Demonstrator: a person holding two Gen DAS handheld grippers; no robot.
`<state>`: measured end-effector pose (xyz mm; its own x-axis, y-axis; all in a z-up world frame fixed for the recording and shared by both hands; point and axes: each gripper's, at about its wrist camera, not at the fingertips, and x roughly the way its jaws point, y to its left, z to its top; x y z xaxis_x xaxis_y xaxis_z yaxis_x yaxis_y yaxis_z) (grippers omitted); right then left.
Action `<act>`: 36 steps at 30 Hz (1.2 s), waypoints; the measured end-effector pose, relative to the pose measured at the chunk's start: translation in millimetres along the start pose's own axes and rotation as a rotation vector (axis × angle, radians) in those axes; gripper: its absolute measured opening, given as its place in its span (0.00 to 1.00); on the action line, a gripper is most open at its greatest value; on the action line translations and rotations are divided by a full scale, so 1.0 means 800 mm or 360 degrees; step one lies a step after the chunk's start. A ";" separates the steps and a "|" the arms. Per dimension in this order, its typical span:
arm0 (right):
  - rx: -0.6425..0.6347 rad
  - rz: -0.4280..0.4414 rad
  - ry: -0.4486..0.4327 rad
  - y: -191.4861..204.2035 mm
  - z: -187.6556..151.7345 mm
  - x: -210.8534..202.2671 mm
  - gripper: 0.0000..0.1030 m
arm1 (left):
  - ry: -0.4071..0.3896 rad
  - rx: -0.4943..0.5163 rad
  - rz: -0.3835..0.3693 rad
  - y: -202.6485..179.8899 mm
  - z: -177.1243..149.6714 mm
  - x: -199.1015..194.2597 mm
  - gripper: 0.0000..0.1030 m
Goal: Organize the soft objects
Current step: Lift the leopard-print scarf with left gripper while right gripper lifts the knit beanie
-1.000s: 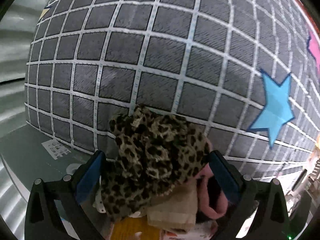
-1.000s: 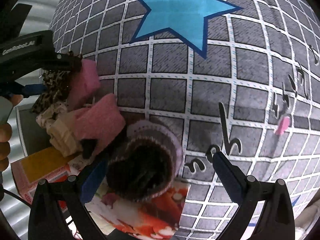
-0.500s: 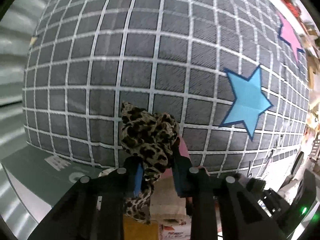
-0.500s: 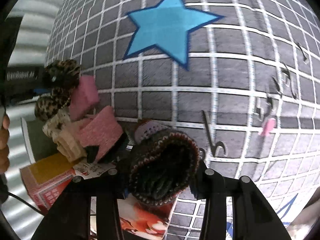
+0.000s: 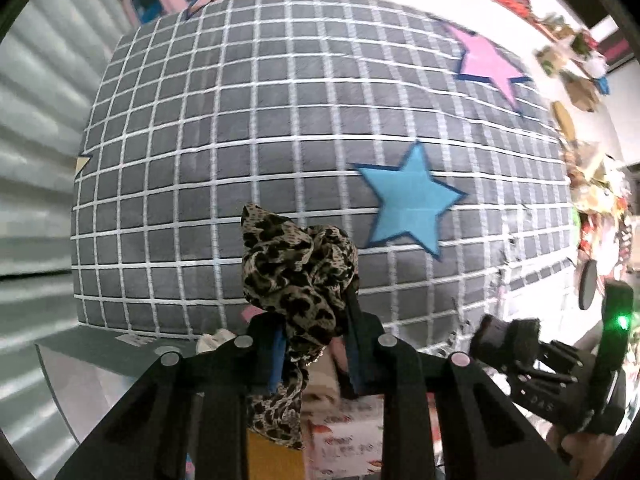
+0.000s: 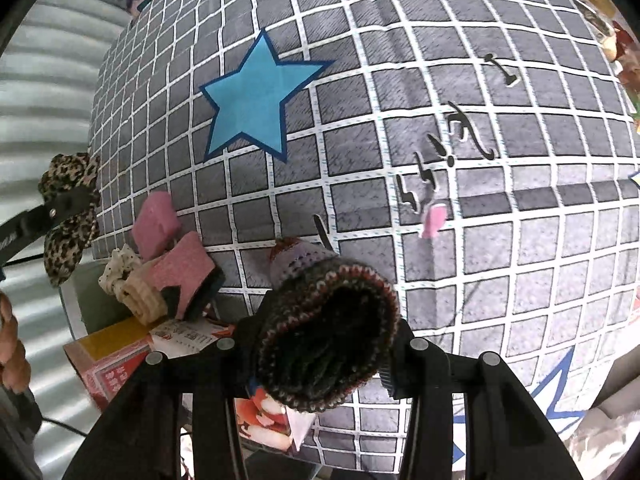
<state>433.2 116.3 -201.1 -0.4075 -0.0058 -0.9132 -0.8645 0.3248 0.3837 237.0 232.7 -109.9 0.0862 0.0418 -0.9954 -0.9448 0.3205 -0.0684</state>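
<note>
Both tongs are clamped on cloth. My left gripper (image 5: pixel 314 354) has its blue pads pinched nearly together on the leopard-print scarf (image 5: pixel 298 270), taken at mid-bunch so that the bulk stands above the fingers and a loose tail hangs below; a narrow pinch suits thin fabric that crushes to almost nothing. My right gripper (image 6: pixel 320 354) holds the dark knitted hat (image 6: pixel 328 332), its jaws standing wider because the thick ribbed knit fills the gap; the hat's open mouth faces the camera, so I judge I have it by the rim, where the doubled edge gives the firmest purchase. In the right view the scarf hangs clear of the pile, well to the left, with the left gripper's finger across it, and a person's fingers (image 6: pixel 12 344) show at the left margin. Each piece is held up off the surface, I judge, so that it comes free of its neighbours without dragging them.

Outward from the tongs lies the remaining heap: two pink sponges (image 6: pixel 176 248), a cream ribbed cloth (image 6: pixel 142 300) and a white dotted scrunchie (image 6: pixel 116 270), resting partly on a red and yellow carton (image 6: pixel 108 356). Beneath and beyond spreads the grey checked bedsheet (image 6: pixel 500 280) with its blue star (image 6: pixel 252 100), a broad bare area well suited, I judge, to sorting.
</note>
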 end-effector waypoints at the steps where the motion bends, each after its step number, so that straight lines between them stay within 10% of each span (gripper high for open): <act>1: 0.0004 0.0000 -0.0009 -0.006 -0.004 -0.006 0.44 | -0.0013 0.0016 -0.0011 -0.006 -0.005 -0.004 0.27; 22: 0.0015 -0.0050 -0.0097 0.009 -0.044 -0.047 0.44 | -0.0144 0.0361 -0.0160 -0.071 -0.118 -0.060 0.27; 36: -0.0100 -0.0051 -0.0174 0.057 -0.066 -0.075 0.44 | -0.0250 0.0216 -0.0145 -0.030 -0.153 -0.101 0.27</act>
<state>402.4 81.3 -121.1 -0.3477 0.0891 -0.9334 -0.8947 0.2663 0.3587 214.2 105.6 -35.7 0.2278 0.1502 -0.9621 -0.8804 0.4537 -0.1376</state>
